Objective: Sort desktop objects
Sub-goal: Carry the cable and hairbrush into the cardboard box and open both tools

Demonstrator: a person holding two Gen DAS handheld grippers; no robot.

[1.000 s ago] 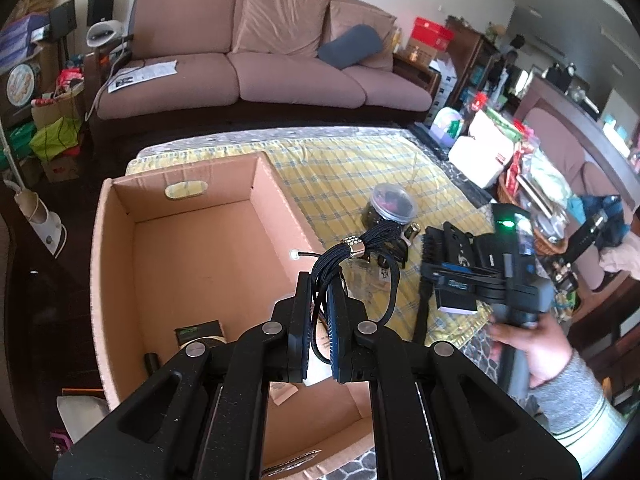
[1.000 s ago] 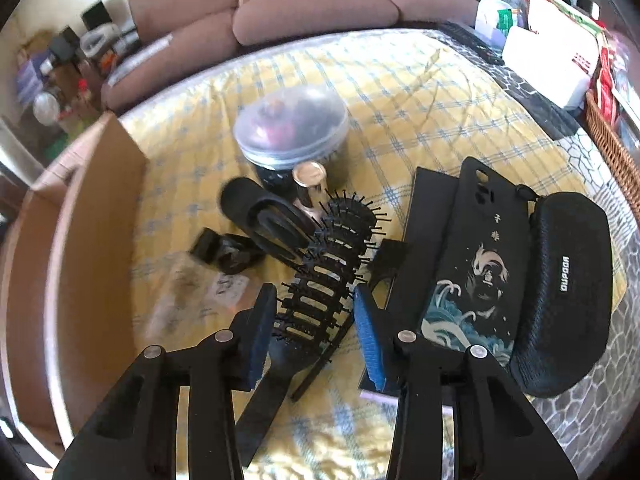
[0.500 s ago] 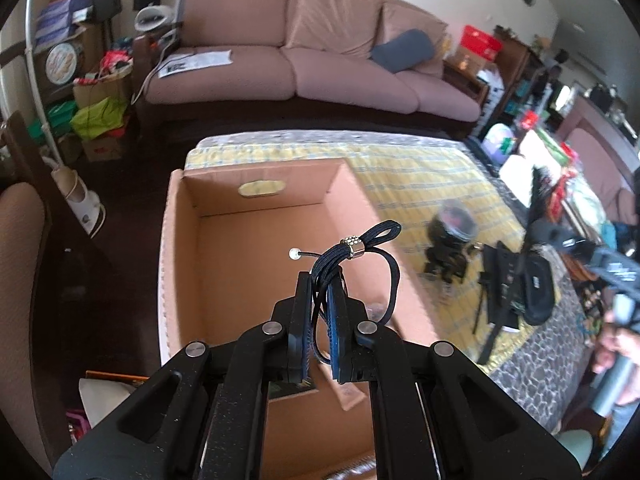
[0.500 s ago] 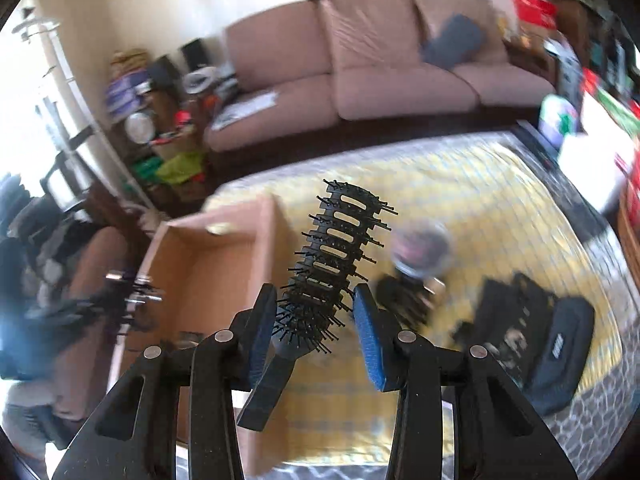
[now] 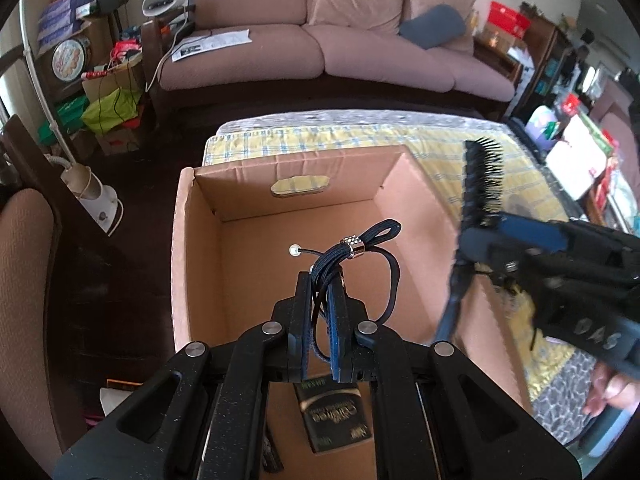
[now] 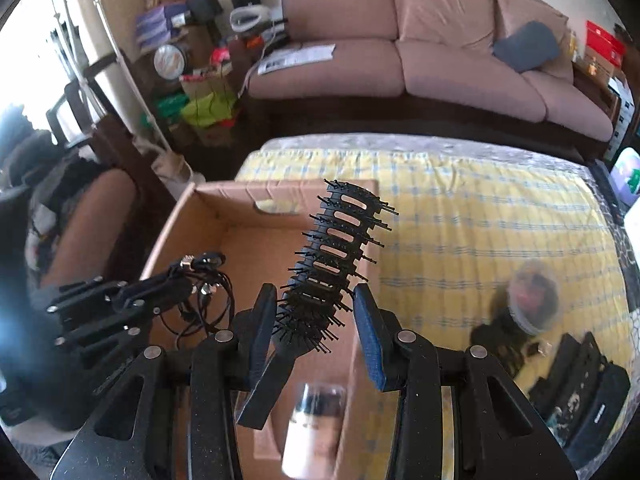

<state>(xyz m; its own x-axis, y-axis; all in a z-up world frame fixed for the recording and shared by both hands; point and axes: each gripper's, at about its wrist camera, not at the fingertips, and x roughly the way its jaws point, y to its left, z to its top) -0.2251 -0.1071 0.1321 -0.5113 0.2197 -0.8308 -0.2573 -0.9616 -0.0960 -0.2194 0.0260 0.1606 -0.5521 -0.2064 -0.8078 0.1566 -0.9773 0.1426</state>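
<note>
My left gripper (image 5: 321,280) is shut on a dark blue cord bracelet (image 5: 356,246) with a silver bead, held above the open cardboard box (image 5: 296,194). My right gripper (image 6: 314,300) is shut on a black vented hairbrush (image 6: 340,252) and holds it over the box's right side; the brush (image 5: 478,184) and the right gripper (image 5: 500,236) show at right in the left wrist view. The left gripper (image 6: 160,280) with the bracelet (image 6: 200,264) shows at left in the right wrist view. A dark packet (image 5: 334,416) lies on the box floor.
A yellow checked cloth (image 6: 480,216) covers the table. On it stand a lidded jar (image 6: 534,292), black cases (image 6: 580,392) and small dark items. A brown sofa (image 5: 320,40) stands behind. A blurred pale bottle (image 6: 312,428) lies below the right gripper.
My left gripper has moved further over the box with the bracelet. My right gripper has carried the hairbrush left, from above the table to over the box's right wall.
</note>
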